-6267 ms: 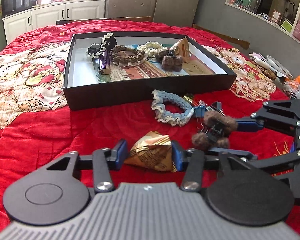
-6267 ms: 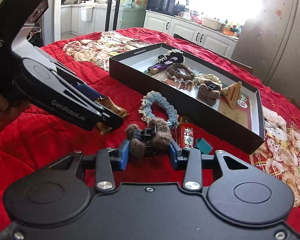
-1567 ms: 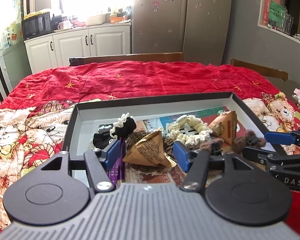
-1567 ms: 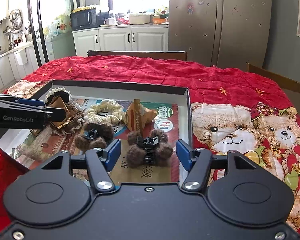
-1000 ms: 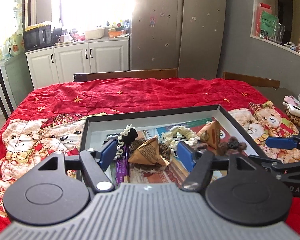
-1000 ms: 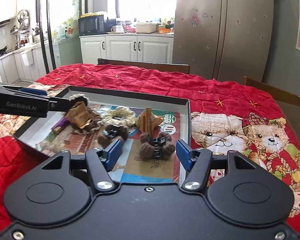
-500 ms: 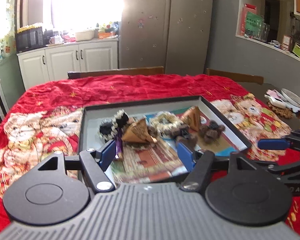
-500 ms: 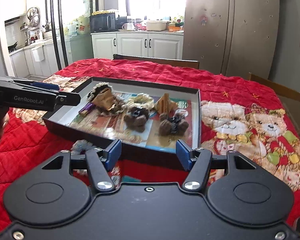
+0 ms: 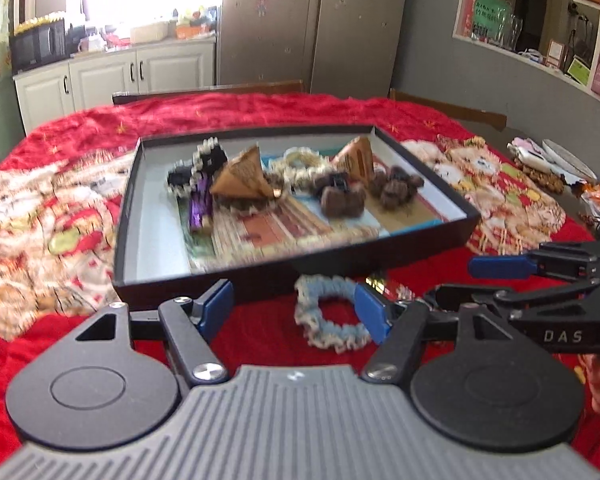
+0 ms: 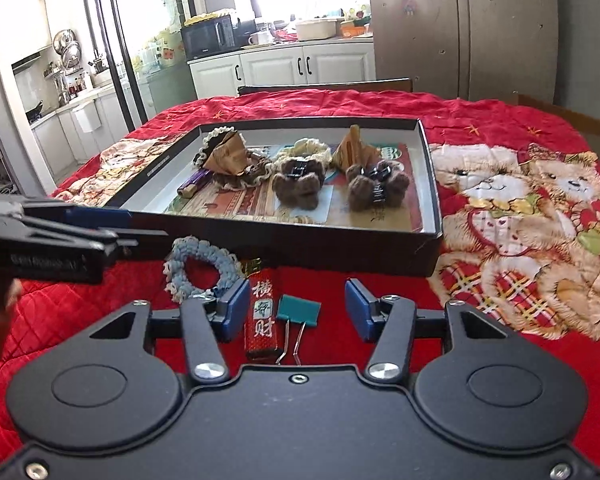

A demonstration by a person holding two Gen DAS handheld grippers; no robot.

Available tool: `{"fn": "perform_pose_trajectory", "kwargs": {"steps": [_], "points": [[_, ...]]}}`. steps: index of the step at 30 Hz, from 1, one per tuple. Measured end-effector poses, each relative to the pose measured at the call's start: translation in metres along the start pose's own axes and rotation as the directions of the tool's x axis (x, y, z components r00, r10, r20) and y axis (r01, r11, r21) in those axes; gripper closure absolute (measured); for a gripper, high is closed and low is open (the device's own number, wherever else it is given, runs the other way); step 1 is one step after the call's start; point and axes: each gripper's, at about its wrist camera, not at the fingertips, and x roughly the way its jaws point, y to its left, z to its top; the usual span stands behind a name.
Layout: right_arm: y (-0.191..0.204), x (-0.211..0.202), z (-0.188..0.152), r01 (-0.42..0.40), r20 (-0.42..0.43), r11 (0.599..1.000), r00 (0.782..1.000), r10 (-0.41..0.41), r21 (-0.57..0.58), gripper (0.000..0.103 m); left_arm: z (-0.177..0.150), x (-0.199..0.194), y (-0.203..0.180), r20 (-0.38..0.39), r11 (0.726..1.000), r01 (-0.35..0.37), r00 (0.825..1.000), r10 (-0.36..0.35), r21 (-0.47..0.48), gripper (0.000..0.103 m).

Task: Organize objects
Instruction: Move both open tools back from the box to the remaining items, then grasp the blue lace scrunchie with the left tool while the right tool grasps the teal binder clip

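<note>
A black shallow box (image 9: 340,258) (image 10: 340,246) on the red cloth holds a gold paper cone (image 9: 242,180), two brown fuzzy clips (image 10: 298,184) (image 10: 376,188), a second cone (image 10: 352,152), scrunchies and a purple tube (image 9: 200,208). In front of the box lie a blue scrunchie (image 9: 332,320) (image 10: 200,268), a red packet (image 10: 262,320) and a teal binder clip (image 10: 298,314). My left gripper (image 9: 296,314) is open and empty, low before the box, with the scrunchie at its right finger. My right gripper (image 10: 296,308) is open and empty over the packet and the clip.
A red blanket with bear prints (image 10: 520,220) covers the table. Small items and a plate (image 9: 560,160) lie at the far right edge. Chairs (image 10: 324,86) stand behind the table. Kitchen cabinets and a fridge are beyond.
Both grippers have let go: the gold cone and the fuzzy clip now lie in the box. Both have drawn back and dropped toward the things in front of the box.
</note>
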Motion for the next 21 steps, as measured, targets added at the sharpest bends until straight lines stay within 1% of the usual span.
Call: {"fn": "perform_pose_trajectory", "kwargs": {"steps": [4,11,14,18,21], "points": [[-0.001,0.005,-0.002,-0.009,-0.016,1.000,1.000,0.010,0.009,0.054,-0.005,0.008,0.001,-0.024,1.000,0.007,1.000,-0.008,-0.016,0.030],[-0.006,0.014,-0.004,-0.025,-0.028,0.999,0.999,0.027,0.044,0.055,-0.008,0.020,0.002,-0.049,0.999,0.018,0.999,-0.020,-0.035,0.034],[-0.008,0.019,-0.005,-0.032,-0.040,0.998,0.999,0.034,0.056,0.059,-0.009,0.025,0.003,-0.062,0.998,0.033,0.997,-0.036,-0.051,0.038],[-0.013,0.023,-0.005,-0.053,-0.041,0.995,0.998,0.057,0.086,0.065,-0.008,0.029,0.003,-0.064,0.998,0.032,0.997,-0.036,-0.058,0.042],[-0.015,0.025,-0.005,-0.064,-0.042,0.993,0.997,0.069,0.103,0.065,-0.008,0.031,0.003,-0.068,0.998,0.032,0.997,-0.036,-0.061,0.044]]}}
